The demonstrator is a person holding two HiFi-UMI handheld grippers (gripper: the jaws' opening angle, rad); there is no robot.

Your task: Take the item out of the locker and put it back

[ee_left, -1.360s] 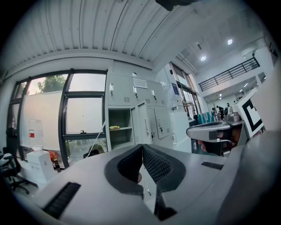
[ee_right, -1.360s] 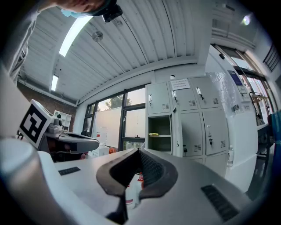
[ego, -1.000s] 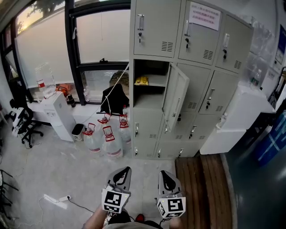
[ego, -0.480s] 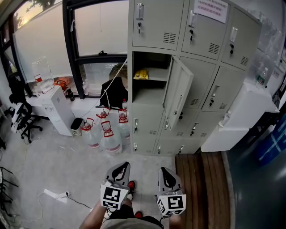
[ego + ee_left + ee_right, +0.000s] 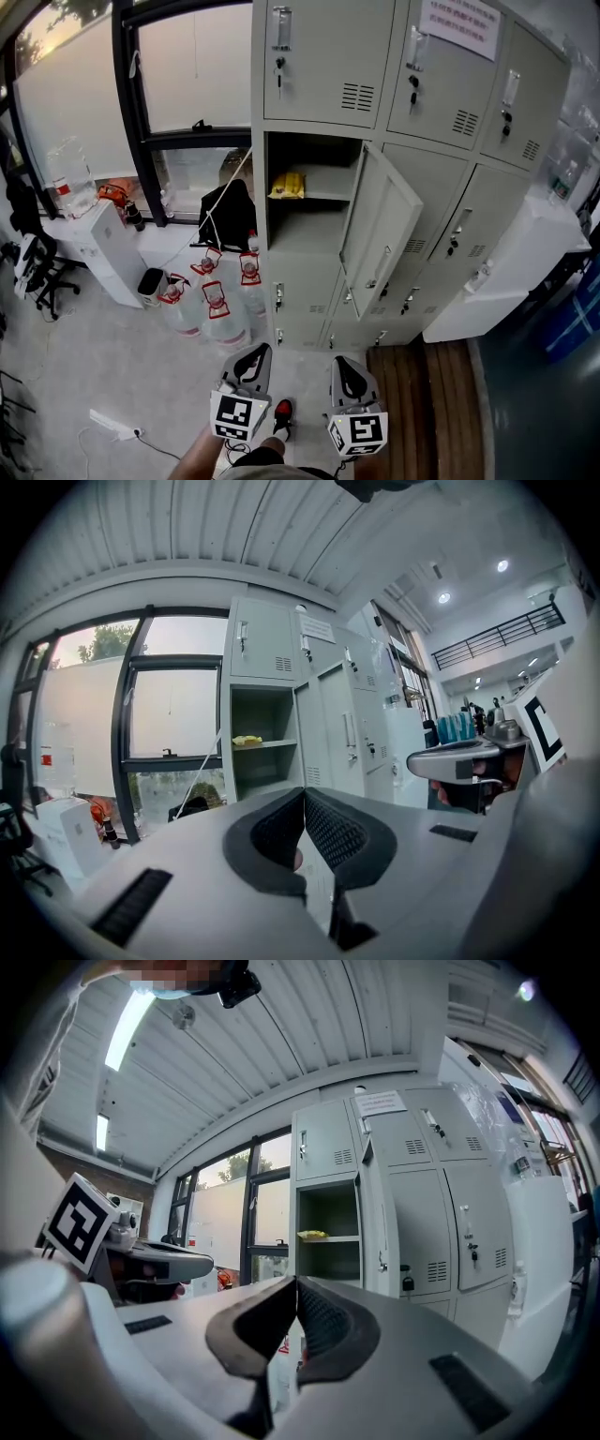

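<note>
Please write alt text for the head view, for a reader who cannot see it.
The left gripper and right gripper, both shut and empty, point at a grey locker bank with one door open. A yellow item lies on the shelf inside. Several water bottles stand on the floor to the left, under a window.

Yellow packet (image 5: 288, 185) lying flat on inner shelf, left part, still inside. Grey metal locker (image 5: 323, 56): leftmost compartment of second row open, door (image 5: 382, 239) swung out to right, other doors closed.
</note>
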